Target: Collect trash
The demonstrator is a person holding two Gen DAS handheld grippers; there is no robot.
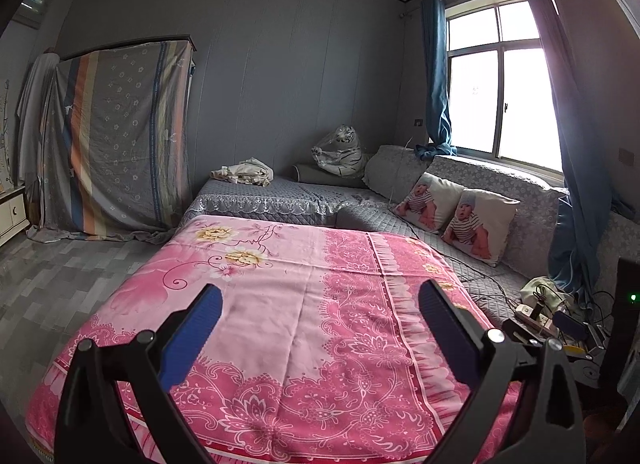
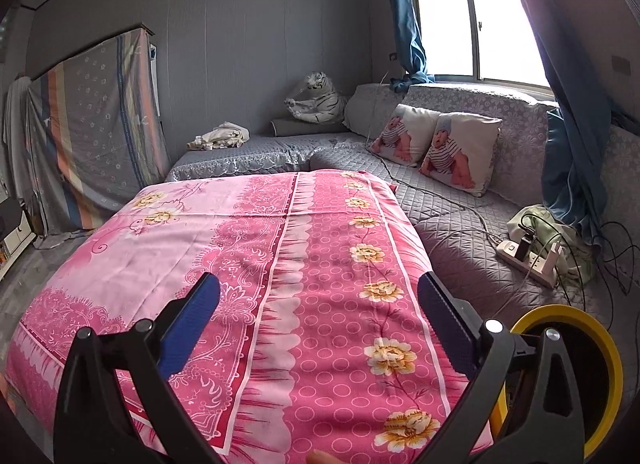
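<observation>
My left gripper (image 1: 320, 300) is open and empty, held above a table covered with a pink floral cloth (image 1: 288, 304). My right gripper (image 2: 320, 296) is open and empty above the same pink cloth (image 2: 280, 264), nearer its right side. No trash shows on the cloth. A yellow-rimmed round container (image 2: 568, 364) sits low at the right, just beyond my right finger. A crumpled beige cloth (image 1: 244, 171) lies on the grey sofa at the back.
A grey L-shaped sofa (image 1: 460, 260) wraps the back and right, with two baby-print pillows (image 1: 456, 211) and a plush white tiger (image 1: 340, 151). A power strip with cables (image 2: 528, 260) lies on the sofa seat. A sheet-draped cabinet (image 1: 116, 139) stands at the left. Blue curtains frame the window.
</observation>
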